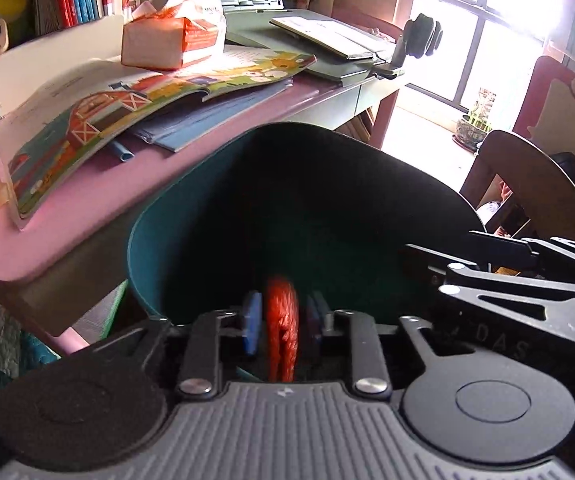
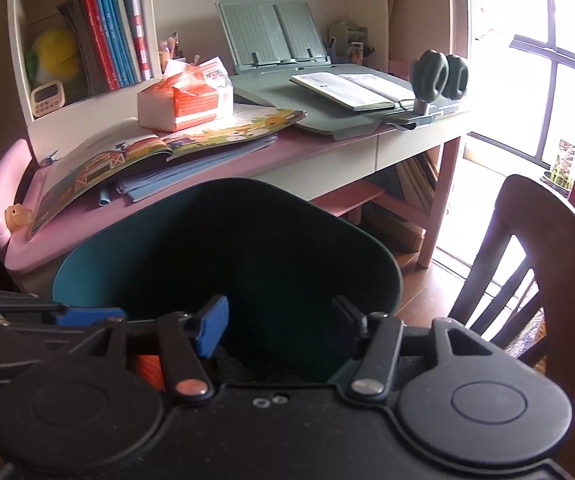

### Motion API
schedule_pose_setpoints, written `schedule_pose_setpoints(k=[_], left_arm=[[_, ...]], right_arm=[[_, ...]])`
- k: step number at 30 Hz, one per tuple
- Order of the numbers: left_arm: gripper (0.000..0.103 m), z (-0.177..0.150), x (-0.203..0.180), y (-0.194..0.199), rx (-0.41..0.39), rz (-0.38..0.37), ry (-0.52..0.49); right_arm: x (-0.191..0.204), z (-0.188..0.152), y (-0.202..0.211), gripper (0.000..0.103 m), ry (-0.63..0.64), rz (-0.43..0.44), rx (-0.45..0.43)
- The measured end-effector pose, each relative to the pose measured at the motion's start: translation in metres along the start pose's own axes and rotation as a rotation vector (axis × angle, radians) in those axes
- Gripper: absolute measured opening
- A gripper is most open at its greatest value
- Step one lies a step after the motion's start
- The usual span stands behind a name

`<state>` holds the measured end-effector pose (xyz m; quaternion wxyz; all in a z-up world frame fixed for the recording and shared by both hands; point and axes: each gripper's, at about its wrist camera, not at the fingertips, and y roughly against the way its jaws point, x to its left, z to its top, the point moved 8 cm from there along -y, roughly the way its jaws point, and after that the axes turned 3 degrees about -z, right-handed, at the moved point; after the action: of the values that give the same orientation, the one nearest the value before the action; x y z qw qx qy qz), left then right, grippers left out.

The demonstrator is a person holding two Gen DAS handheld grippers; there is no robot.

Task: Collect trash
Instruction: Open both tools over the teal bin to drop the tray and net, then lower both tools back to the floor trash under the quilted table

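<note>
A: Over the mouth of the teal bin, right in front of the pink desk, the left gripper has its blue pads pinched narrow on a crumpled orange wrapper. The wrapper hangs upright between them, just inside the bin's near rim.

B: And the right gripper?

A: Beside it, on the right, also at the near rim of the bin. Its fingers stand wide apart with nothing between them; one blue pad shows clearly, and the other finger is in shadow. Through that camera a strip of the orange wrapper peeks out at the near left, under the left tool.

B: What's in the bin?

A: Too dark inside to tell.

B: And on the desk?

A: An open picture book lies on some blue folders, its near corner hanging past the desk edge. Behind it sits an orange and white tissue pack. Farther right, an open notebook rests on a grey-green reading stand, with dark headphones on a holder at the far right. A wooden chair stands near the window.
</note>
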<state>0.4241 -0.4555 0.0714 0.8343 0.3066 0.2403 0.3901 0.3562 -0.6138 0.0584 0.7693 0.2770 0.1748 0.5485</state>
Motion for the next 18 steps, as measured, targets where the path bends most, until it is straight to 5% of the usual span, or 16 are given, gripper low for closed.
schedule_pose_setpoints(k=[13, 18], left_arm=[[0.068, -0.002, 0.004, 0.047, -0.085, -0.057, 0.061], [0.071, -0.008, 0.006, 0.088, -0.141, -0.068, 0.061]], right_arm=[[-0.003, 0.007, 0.039, 0.059, -0.021, 0.014, -0.048], [0.007, 0.013, 0.067, 0.062, -0.001, 0.042, -0.083]])
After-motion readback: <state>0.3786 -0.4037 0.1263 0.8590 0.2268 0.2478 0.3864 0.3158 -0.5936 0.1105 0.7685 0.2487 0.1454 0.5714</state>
